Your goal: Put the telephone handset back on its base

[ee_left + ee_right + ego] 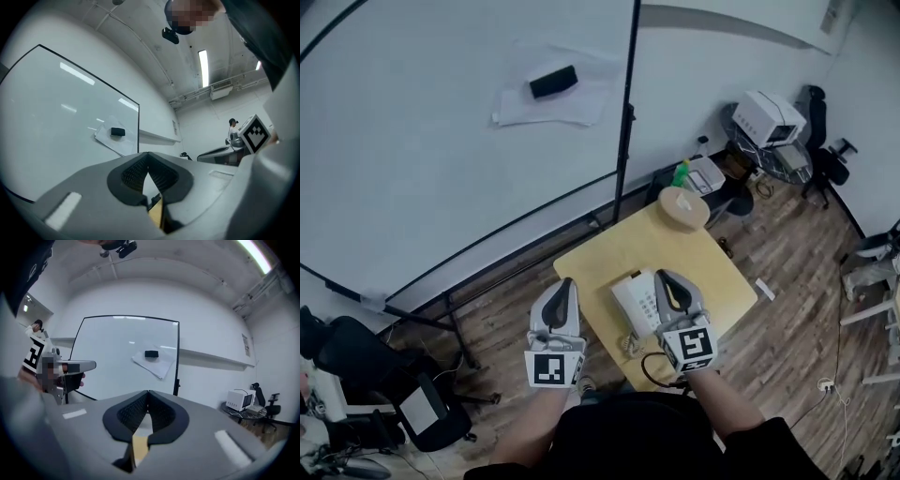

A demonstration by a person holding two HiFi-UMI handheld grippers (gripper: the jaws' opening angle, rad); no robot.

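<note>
Both held shut, nothing in them: left gripper (565, 287) by the desk's (602, 255) left edge, right gripper (668, 279) over the white phone (634, 300).

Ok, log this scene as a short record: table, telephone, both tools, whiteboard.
table: small, light wood, on a wood floor
telephone: white, on the table, partly hidden by the right tool; handset seating unclear
left tool: shut, empty, left of the telephone
right tool: shut, empty, over the telephone
whiteboard: black eraser on a paper sheet
</note>
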